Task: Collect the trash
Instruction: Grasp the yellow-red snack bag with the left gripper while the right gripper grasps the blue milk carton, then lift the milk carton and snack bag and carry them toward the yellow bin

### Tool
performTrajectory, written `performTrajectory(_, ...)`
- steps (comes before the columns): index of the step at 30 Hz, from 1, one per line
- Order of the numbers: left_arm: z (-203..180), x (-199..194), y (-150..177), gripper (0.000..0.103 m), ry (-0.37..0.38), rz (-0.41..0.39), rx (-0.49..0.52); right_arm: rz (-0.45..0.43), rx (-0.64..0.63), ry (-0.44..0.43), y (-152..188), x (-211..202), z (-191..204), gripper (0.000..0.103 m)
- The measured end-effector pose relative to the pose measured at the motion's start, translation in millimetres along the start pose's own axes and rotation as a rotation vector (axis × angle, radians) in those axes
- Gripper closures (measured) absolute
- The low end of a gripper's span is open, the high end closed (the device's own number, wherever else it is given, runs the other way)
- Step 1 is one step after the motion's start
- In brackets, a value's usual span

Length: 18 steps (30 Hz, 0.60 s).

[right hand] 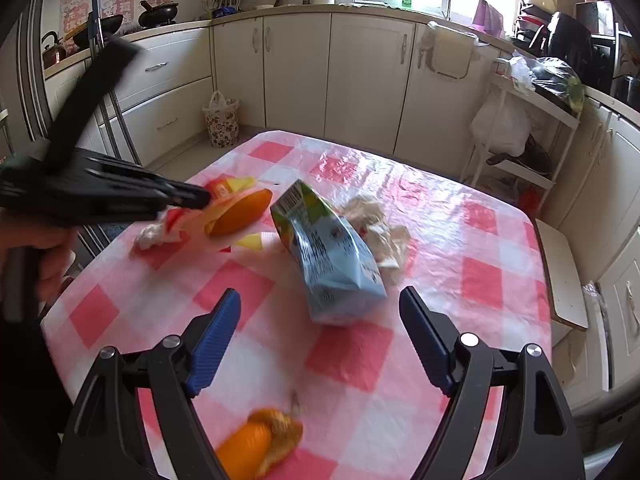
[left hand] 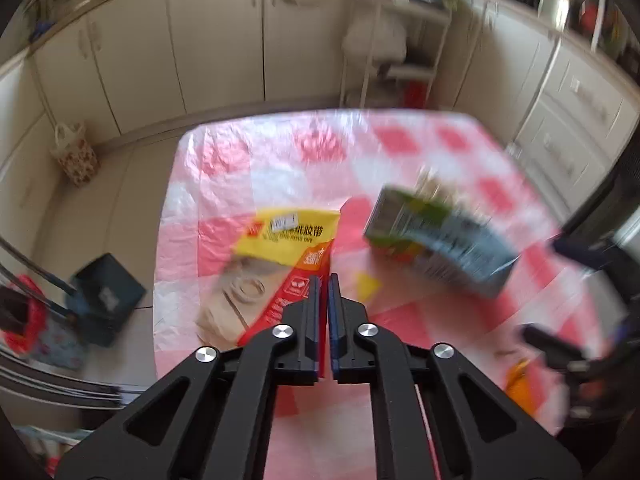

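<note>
My left gripper [left hand: 324, 280] is shut on the edge of a yellow and red tape wrapper [left hand: 280, 252] and holds it over the left of the table; from the right wrist view the wrapper [right hand: 236, 210] hangs from it above the cloth. A crushed blue and green carton [right hand: 332, 256] lies mid-table, also in the left wrist view [left hand: 436, 240]. My right gripper [right hand: 320, 312] is open just short of the carton, one finger on each side. An orange peel [right hand: 260, 440] lies between my right gripper's arms. Crumpled paper [right hand: 380, 224] lies behind the carton.
The table has a pink and white checked plastic cloth [right hand: 480, 280]. A small white wad [right hand: 150, 236] and a yellow scrap [right hand: 250, 242] lie on it at left. A dark blue bin [left hand: 106, 296] stands on the floor left of the table. Cabinets line the walls.
</note>
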State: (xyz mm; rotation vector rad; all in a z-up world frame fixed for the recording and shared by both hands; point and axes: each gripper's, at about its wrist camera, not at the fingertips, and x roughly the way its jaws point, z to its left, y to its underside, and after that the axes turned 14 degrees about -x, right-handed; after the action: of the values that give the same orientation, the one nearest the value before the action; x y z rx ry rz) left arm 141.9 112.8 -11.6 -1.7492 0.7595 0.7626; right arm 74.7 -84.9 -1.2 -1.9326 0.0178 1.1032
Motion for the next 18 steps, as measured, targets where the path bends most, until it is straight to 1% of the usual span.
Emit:
performTrajectory(3, 12.3, -23.1, -6.1, 0.099, 0.077, -0.063, -0.083, 0.013, -0.024, 0.0, -7.7, 15.2, 4.7, 0.025)
performTrajectory(7, 31.6, -37.9, -17.4, 0.099, 0.149, -0.124, -0.177, 0.047, -0.065, 0.025, -15.3, 36.1, 5.3, 0.025)
performTrajectory(10, 33.5, -46.3, -20.4, 0.099, 0.187, -0.174, -0.2, 0.08, -0.054, 0.02, -16.2, 49.4, 0.0, 0.025)
performTrajectory(11, 33.1, -48.1, -21.7, 0.099, 0.187, -0.189, -0.196, 0.094, -0.042, 0.01, -15.1, 53.4, -1.5, 0.027)
performTrajectory(12, 31.6, -50.0, -22.8, 0.099, 0.188, -0.202, -0.192, 0.107, -0.035, 0.001, -14.0, 56.3, -1.6, 0.035)
performTrajectory(13, 29.9, -51.8, -23.5, 0.099, 0.192, -0.215, -0.189, 0.118, -0.035, -0.008, -14.0, 58.3, -1.1, 0.049)
performTrajectory(15, 28.3, -50.7, -26.6, 0.099, 0.192, -0.218, -0.191, 0.146, -0.044, -0.034, -11.8, 61.2, 2.2, 0.049)
performTrajectory(18, 29.4, -50.2, -26.5, 0.099, 0.191, -0.215, -0.205, 0.146, -0.059, -0.064, -8.5, 54.2, 5.6, 0.049)
